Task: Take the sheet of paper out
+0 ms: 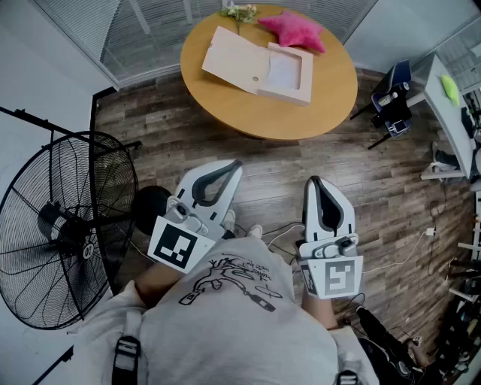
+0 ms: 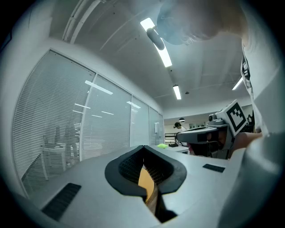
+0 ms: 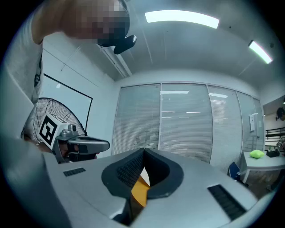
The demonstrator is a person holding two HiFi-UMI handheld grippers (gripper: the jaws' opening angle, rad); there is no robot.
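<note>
An open pale folder box (image 1: pixel 259 66) lies on the round wooden table (image 1: pixel 331 98) at the top of the head view, with a white sheet of paper (image 1: pixel 284 69) in its right half. My left gripper (image 1: pixel 231 167) and right gripper (image 1: pixel 313 183) are held close to the person's body, well short of the table. Both point level, jaws shut tip to tip with nothing between them. In the left gripper view the left gripper (image 2: pixel 143 147) is closed; in the right gripper view the right gripper (image 3: pixel 143 151) is closed too.
A pink star cushion (image 1: pixel 294 30) and small flowers (image 1: pixel 239 12) sit at the table's far side. A large black floor fan (image 1: pixel 64 225) stands to the left. A white desk (image 1: pixel 451 113) with a green object and cables on the wooden floor are to the right.
</note>
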